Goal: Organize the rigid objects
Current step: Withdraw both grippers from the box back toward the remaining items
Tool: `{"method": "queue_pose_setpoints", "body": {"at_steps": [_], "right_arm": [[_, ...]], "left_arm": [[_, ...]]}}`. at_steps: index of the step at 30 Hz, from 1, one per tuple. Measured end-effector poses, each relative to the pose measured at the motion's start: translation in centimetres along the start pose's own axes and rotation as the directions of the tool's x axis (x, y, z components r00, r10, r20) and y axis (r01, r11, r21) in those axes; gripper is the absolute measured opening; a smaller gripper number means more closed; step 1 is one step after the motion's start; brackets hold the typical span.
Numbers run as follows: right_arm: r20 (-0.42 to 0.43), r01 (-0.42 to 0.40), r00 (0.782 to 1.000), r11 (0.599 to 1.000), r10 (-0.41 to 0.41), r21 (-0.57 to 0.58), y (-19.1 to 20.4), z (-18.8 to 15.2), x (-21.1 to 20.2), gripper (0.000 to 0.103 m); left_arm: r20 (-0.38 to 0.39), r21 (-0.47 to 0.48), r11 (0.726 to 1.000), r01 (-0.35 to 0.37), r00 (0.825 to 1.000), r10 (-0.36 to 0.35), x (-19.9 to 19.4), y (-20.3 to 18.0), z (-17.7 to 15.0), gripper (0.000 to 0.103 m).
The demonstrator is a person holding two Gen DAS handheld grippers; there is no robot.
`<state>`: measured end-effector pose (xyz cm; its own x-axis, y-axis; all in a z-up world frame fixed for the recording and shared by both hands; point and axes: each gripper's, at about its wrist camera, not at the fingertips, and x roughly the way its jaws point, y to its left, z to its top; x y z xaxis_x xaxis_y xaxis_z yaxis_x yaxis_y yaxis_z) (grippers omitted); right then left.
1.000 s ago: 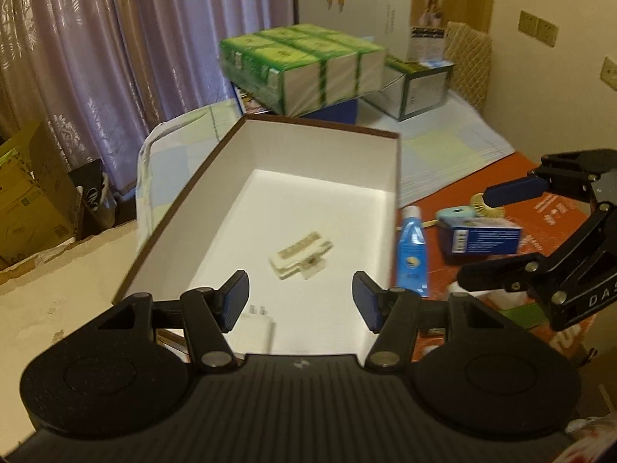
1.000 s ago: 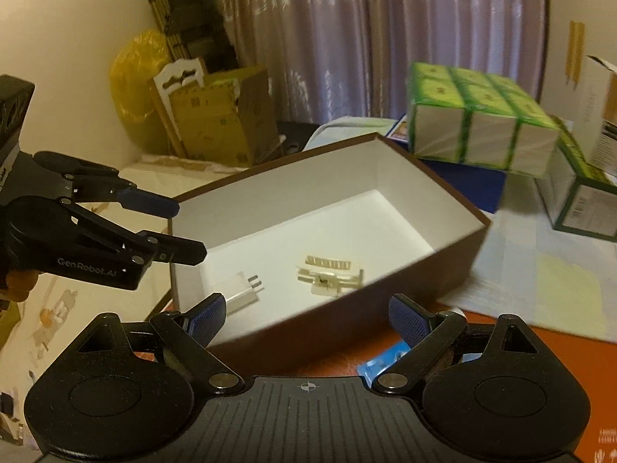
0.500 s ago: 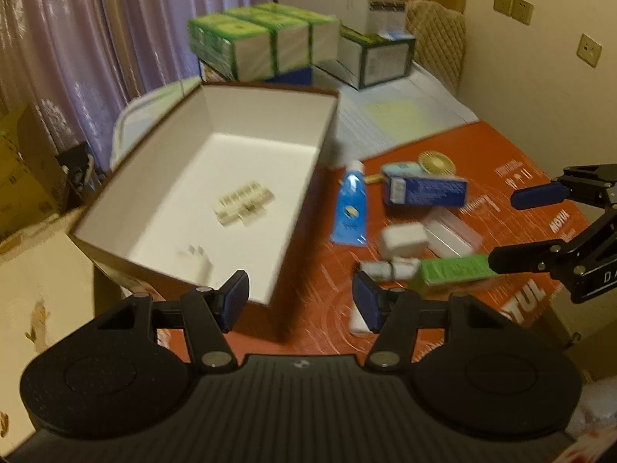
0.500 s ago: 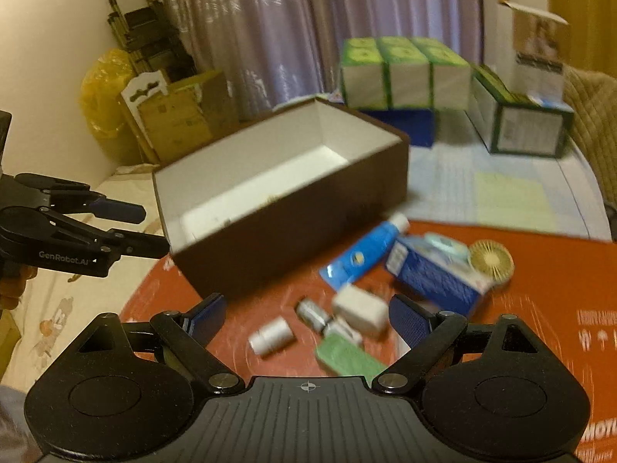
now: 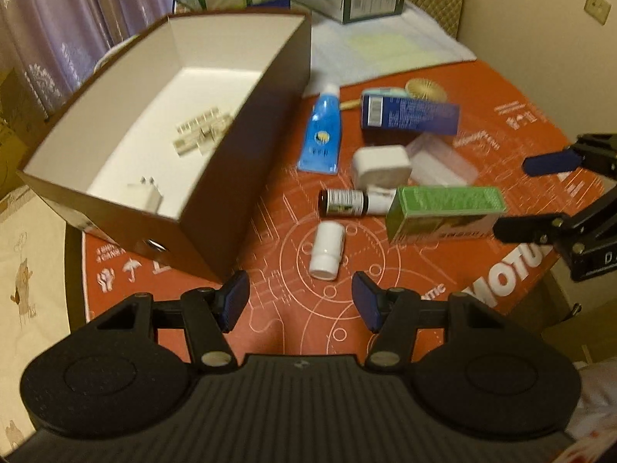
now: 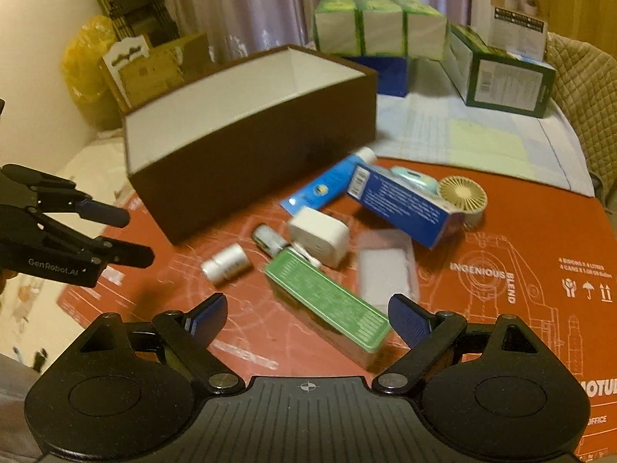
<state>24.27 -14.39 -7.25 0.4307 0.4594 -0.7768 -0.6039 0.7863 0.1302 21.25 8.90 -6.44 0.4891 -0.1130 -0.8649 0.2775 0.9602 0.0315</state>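
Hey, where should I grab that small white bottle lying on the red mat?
Take the white bottle across its round body, coming down from above with the left gripper, which is open just short of it. It lies on its side, clear of the dark vial and the brown box.

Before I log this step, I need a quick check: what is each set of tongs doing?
Left tongs: open, holding nothing, above the mat near the white bottle.
Right tongs: open, empty, over the green box.
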Motion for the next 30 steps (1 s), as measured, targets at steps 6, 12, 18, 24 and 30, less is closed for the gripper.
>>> {"method": "queue_pose_setpoints", "body": {"at_steps": [6,12,18,24,30], "right_arm": [[-0.017,0.024,1.000,0.999,-0.025,-0.031,-1.4,-0.7,2.1,0.079],[-0.036,0.049,0.998,0.992,-0.053,-0.112,-1.8,-1.2,4.0,0.072],[-0.069,0.055,0.995,0.986,-0.066,-0.160,-2.0,-1.9,5.2,0.062],[-0.123,0.005,0.992,0.986,-0.026,-0.169,-1.2,-2.9,4.4,0.047],[-0.151,-0.049,0.988,0.988,0.027,-0.144,0.0,-3.1,3.8,0.044]], "left_arm": [[-0.022,-0.004,1.000,-0.011,1.000,0.011,2.8,-1.0,-0.6,0.054],[-0.028,0.015,0.999,-0.029,0.999,0.029,4.6,-1.6,-1.1,0.054],[-0.033,0.016,1.000,-0.021,0.999,0.022,4.9,-1.9,-1.3,0.054],[-0.036,0.014,1.000,-0.017,0.999,0.017,5.1,-1.7,-1.3,0.054],[-0.039,0.017,1.000,-0.011,0.999,0.011,5.3,-1.5,-1.5,0.054]]}}
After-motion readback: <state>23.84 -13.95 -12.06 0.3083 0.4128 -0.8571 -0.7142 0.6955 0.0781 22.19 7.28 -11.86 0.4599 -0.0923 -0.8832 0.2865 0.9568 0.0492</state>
